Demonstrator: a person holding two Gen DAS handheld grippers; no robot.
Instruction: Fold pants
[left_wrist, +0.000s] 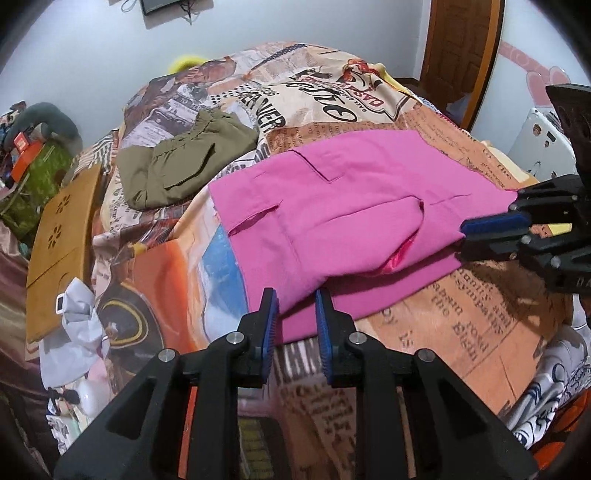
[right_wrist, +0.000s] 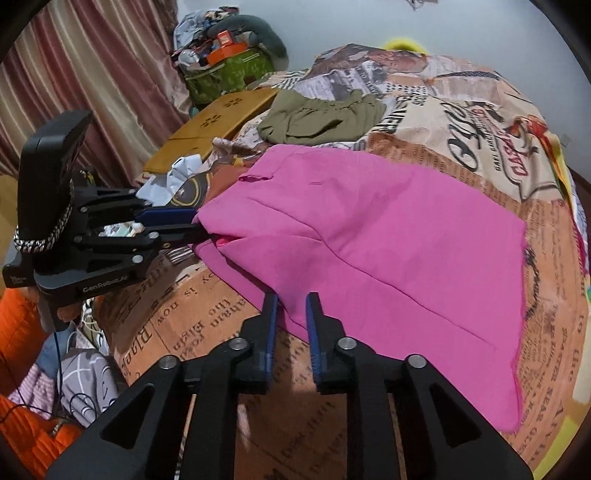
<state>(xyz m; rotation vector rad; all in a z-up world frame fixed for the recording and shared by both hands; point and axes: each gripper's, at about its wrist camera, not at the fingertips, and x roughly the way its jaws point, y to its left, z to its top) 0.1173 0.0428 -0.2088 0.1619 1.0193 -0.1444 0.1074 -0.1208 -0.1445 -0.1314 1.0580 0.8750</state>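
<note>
Pink pants (left_wrist: 351, 206) lie folded on the printed bedspread (left_wrist: 461, 314), the smooth folded panel uppermost. My left gripper (left_wrist: 295, 306) stands at their near edge, its blue pads a small gap apart with pink cloth showing between the tips but not pinched. The right wrist view shows the left gripper (right_wrist: 197, 225) from the side, tips at the left corner of the pants (right_wrist: 369, 229). My right gripper (right_wrist: 291, 306) is at the near hem, jaws slightly apart over the cloth edge. In the left wrist view the right gripper (left_wrist: 461, 242) comes in from the right.
A folded olive garment (left_wrist: 184, 166) lies further back on the bed. A wooden board (left_wrist: 62, 236) and crumpled white cloth (left_wrist: 74, 325) sit at the bed's left edge. A cluttered pile (right_wrist: 229, 55) stands by the curtain (right_wrist: 92, 74), and a wooden door (left_wrist: 461, 55) is far right.
</note>
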